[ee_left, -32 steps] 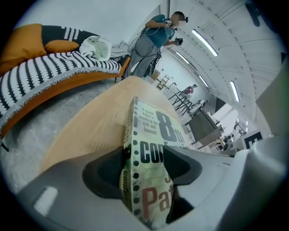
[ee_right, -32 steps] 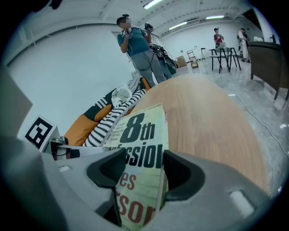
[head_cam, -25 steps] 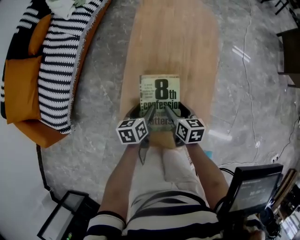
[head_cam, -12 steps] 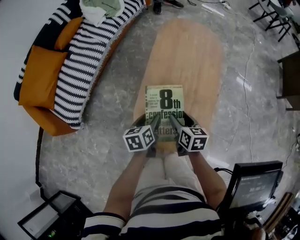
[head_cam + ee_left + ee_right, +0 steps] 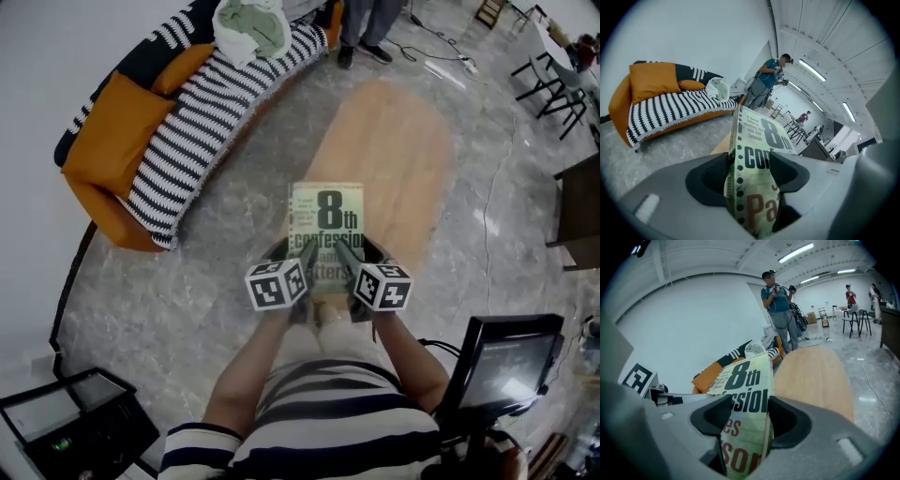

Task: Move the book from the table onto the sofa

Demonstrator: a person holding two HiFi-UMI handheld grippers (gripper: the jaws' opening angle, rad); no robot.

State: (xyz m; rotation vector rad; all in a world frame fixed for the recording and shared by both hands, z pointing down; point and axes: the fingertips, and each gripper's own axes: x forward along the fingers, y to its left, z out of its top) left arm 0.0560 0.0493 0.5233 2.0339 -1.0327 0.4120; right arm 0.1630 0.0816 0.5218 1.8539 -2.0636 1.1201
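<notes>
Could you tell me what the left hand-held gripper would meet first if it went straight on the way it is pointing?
Probably the wooden table: the left hand-held gripper, clamped on the book, points forward and down over its top, though depth is unclear.

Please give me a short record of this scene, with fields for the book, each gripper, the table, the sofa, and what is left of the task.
book: green paperback, cover up, held at its near edge over the near end of the table
left gripper: shut on the book's near left part
right gripper: shut on the book's near right part
table: long wooden top, under and beyond the book
sofa: orange with a striped cover, to the left across the floor; a green cloth lies at its far end
task state: book not yet on the sofa
</notes>
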